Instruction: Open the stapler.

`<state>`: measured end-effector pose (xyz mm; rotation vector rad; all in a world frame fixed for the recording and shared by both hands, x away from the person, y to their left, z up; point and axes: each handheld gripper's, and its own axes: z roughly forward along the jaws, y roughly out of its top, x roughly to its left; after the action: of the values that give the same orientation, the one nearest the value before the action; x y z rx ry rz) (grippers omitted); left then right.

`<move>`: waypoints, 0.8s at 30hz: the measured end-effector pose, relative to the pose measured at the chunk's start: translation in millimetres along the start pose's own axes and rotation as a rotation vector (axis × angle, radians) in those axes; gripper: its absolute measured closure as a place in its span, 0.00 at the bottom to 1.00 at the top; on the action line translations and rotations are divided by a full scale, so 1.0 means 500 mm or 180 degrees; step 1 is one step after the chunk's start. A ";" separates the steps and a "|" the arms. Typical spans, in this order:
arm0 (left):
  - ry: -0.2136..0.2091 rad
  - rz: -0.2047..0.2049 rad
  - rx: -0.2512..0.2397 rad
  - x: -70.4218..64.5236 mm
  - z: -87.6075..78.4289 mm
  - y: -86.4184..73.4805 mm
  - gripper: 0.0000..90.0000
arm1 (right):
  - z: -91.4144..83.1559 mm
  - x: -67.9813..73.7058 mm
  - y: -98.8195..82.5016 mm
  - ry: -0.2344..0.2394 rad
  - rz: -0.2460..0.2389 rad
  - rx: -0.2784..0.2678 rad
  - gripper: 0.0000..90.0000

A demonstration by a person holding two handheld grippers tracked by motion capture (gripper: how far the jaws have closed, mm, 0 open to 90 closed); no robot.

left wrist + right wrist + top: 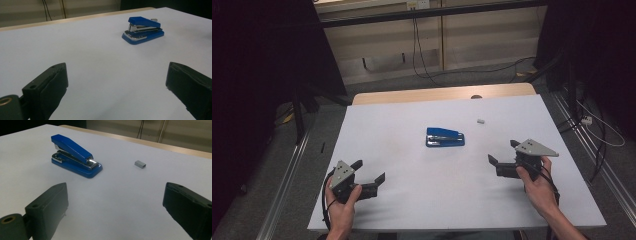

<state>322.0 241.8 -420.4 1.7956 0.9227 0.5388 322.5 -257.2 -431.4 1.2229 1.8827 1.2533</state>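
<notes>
Stapler [445, 137], blue with a metal magazine, is lying flat near the middle of the white table [412, 200], well apart from both grippers and untouched. In the high view its long axis is running left to right across the table, nearly parallel to the near edge. Its hinged end is sitting toward the right, and its mouth is facing left. A small grey strip of staples [481, 121] is resting beyond it to the right, clear of it. The left gripper [373, 172] is hovering at the near left with its jaws spread wide and nothing between them. The right gripper [503, 152] is hovering at the near right, jaws likewise standing wide apart and empty, both aiming toward the stapler.
</notes>
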 end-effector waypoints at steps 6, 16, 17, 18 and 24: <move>0.0012 0.0000 0.0005 -0.001 0.000 0.000 0.05 | 0.011 -0.006 0.021 0.0068 -0.0022 0.0028 0.06; -0.0007 0.0000 0.0022 -0.002 0.006 -0.001 0.05 | 0.023 -0.010 0.030 0.0187 -0.0034 0.0109 0.05; -0.0007 0.0000 0.0022 -0.002 0.006 -0.001 0.05 | 0.024 -0.010 0.031 0.0208 -0.0036 0.0111 0.05; -0.0020 0.0020 0.0029 -0.002 0.006 -0.001 0.05 | 0.025 -0.009 0.033 0.0220 -0.0025 0.0100 0.05; -0.0103 0.0054 0.0066 -0.006 0.009 0.001 0.07 | 0.038 -0.007 0.049 0.0341 -0.0015 0.0083 0.05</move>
<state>323.6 237.0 -421.7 1.8270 0.8946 0.5112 348.8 -249.1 -416.9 1.1855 1.9826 1.3191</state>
